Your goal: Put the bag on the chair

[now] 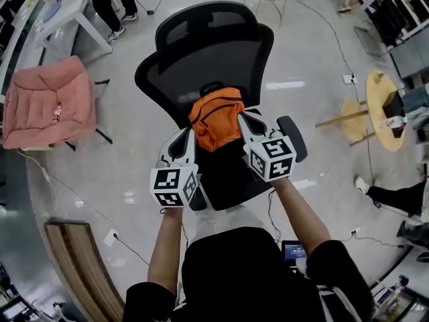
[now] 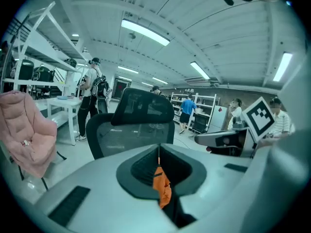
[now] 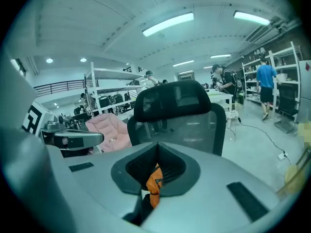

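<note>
my left tongs (image 1: 190, 137) and right tongs (image 1: 242, 121) both pinching bag (image 1: 214, 121) fabric, bag over chair (image 1: 201, 52) seat. risk: thin pinch slips, bag sags, rolls off front edge.

An orange bag (image 1: 216, 121), a black mesh chair (image 1: 201, 52), a pink lounger (image 1: 47, 102).
</note>
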